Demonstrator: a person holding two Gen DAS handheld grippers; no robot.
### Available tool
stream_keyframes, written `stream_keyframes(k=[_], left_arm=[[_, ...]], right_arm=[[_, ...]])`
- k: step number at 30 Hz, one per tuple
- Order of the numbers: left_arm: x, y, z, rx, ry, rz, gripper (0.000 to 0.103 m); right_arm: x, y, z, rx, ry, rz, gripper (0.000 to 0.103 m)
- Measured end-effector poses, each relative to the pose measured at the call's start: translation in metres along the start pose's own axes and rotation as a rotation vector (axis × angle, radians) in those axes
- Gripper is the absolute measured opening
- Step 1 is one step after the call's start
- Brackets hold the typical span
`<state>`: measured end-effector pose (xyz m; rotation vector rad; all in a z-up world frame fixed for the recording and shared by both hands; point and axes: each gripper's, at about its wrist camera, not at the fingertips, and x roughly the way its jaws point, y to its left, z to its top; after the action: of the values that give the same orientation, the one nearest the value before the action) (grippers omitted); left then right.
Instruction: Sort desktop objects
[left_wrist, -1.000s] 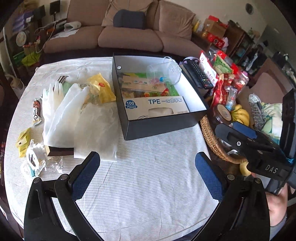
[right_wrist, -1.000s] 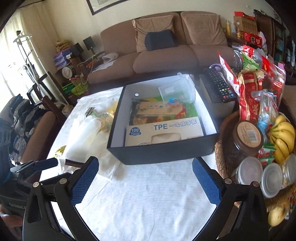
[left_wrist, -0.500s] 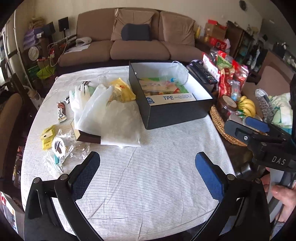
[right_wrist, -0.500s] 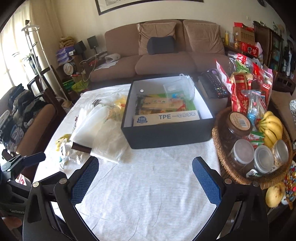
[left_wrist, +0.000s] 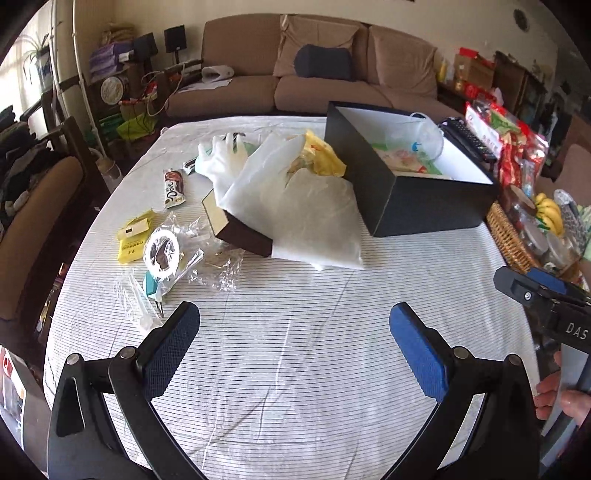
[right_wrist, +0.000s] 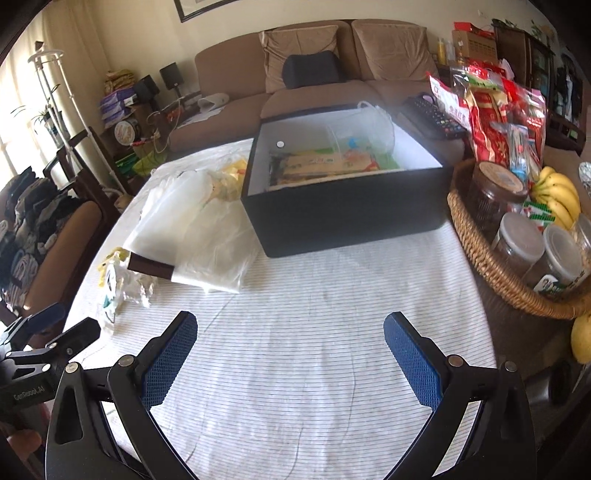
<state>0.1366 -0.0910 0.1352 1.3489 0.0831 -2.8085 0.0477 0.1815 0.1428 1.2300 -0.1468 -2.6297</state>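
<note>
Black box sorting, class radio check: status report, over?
Left gripper open, empty. Right gripper open, empty. Black box part-filled; gloves outside it. Nothing in the way.

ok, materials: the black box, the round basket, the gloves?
Black box: looks like matte cardboard, white inside, crisp folded edges. Basket: woven wicker or rattan, with visible tan braiding. Gloves: thin translucent white plastic film, probably disposable; they lie limp and wrinkled.

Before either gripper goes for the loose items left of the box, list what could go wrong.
1. The white gloves drape over the brown box; lifting either may drag the other.
2. The crinkled clear wrap lies around the tape roll; a grasp may take both.
3. The left gripper, open, may snag the striped tablecloth on flat packets.
</note>
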Motion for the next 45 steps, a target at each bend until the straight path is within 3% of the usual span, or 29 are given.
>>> stream_keyframes(k=[9,13,18,23,34,45], left_arm=[[0.061,0.03,-0.034,-0.023,0.016,0.094,0.103],[0.087,0.044,-0.033,-0.053,0.074,0.109,0.103],[0.1,0.039,-0.028,-0.001,0.032,0.179,0.103],[0.115,0.028,-0.026,0.012,0.0,0.169,0.103],[0.15,0.019,-0.035,-0.009,0.049,0.134,0.103],[0.152,0.027,-0.037,-0.047,0.069,0.073,0.103]], right_arm=[[0.074,0.031,-0.038,-0.061,0.068,-0.031,0.103],[0.101,0.044,-0.044,-0.073,0.088,-0.036,0.103],[0.119,0.053,-0.046,-0.092,0.079,-0.056,0.103],[0.131,0.047,-0.05,-0.09,0.084,-0.095,0.103],[0.135,0.034,-0.052,-0.085,0.072,-0.16,0.103],[0.134,0.037,-0.054,-0.088,0.066,-0.195,0.103]])
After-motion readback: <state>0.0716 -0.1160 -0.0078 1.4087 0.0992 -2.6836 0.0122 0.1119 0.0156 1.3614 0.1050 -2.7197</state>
